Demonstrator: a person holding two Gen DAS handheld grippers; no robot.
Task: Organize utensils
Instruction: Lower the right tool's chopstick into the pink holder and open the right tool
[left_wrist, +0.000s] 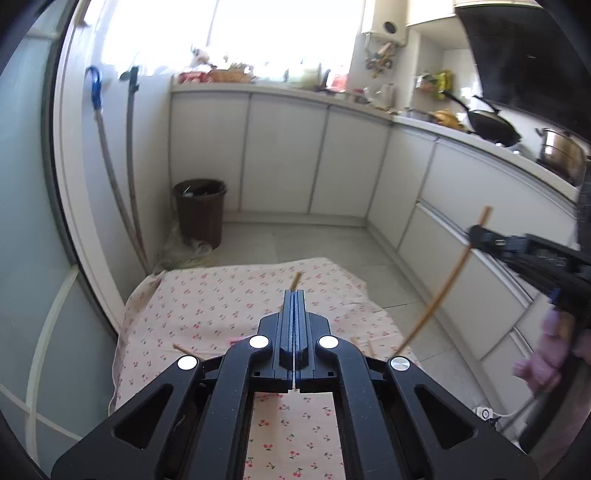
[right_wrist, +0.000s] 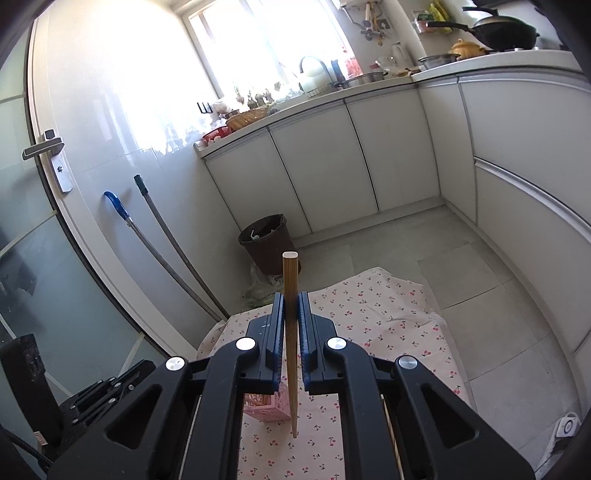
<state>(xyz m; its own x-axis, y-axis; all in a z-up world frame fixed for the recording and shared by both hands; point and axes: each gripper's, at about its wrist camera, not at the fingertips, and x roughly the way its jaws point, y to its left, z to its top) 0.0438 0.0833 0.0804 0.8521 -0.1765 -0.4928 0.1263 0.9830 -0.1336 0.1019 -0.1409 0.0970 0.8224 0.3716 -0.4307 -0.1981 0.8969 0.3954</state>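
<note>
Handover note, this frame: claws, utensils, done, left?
Left claw: shut on a chopstick; only its tip shows past the fingers.
Right claw: shut on a second chopstick, held upright and clear of the cherry-print cloth.
More sticks lie on the cloth beside the left claw.
A pink basket sits under the right claw.
Done: two sticks lifted.
Left: probably drop both in the basket, then collect the rest.
</note>
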